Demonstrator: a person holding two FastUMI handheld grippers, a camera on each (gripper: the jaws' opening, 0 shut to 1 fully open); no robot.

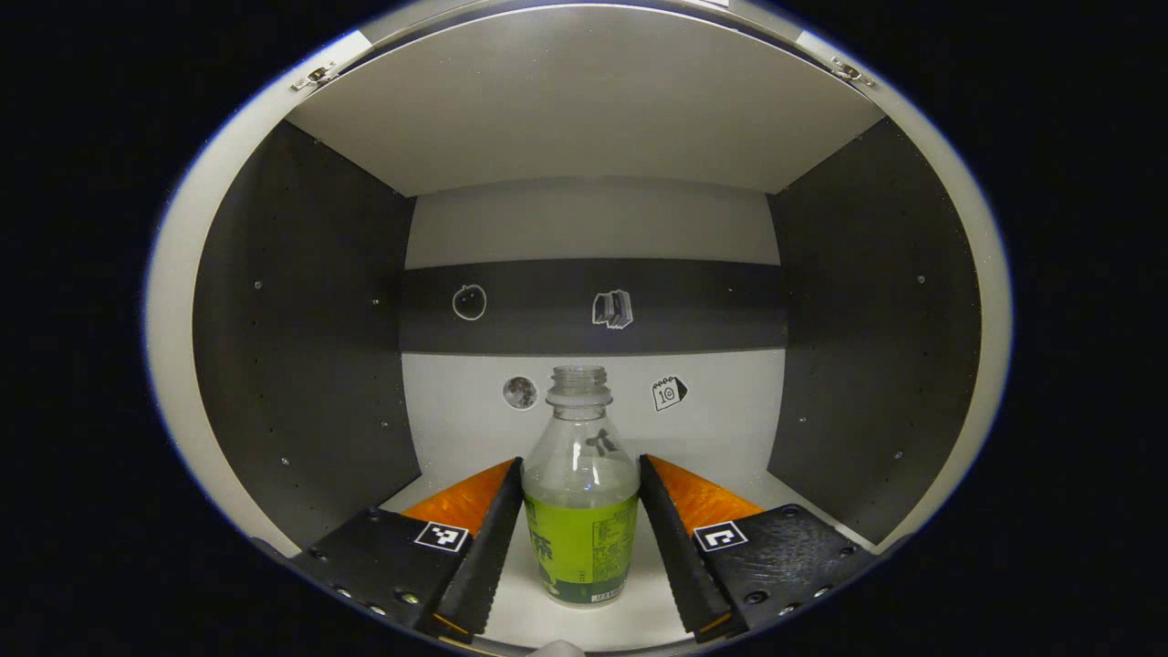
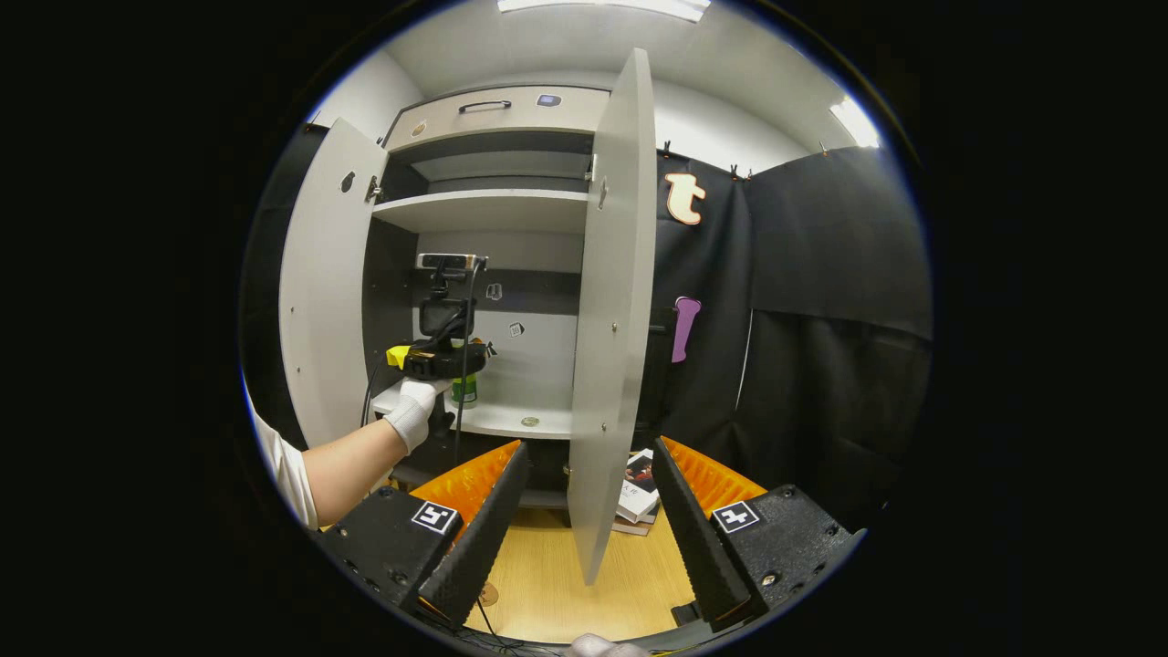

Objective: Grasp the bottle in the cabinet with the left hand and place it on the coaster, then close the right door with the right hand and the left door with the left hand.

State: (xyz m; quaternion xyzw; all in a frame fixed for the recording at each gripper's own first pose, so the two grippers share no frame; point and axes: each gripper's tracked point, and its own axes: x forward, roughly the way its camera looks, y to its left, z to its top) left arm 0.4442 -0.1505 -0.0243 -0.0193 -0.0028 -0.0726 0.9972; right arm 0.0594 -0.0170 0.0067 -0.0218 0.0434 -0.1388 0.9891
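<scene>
Black cloth drapes the booth wall at three o'clock; ceiling lights glow at twelve; a pale wooden tabletop spreads at six.

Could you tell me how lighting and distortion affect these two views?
Left gripper view: even, dim light inside the cabinet, bottle sharp, side walls bowed by fisheye. Right gripper view: ceiling lights glare; the right door curves; everything stays in focus.

On the cabinet's back wall, a small calendar sticker carries the number 10. The bottle wears a green label with print too small to make out. Square black-and-white coded markers sit on the tongs, bearing no letters.
</scene>
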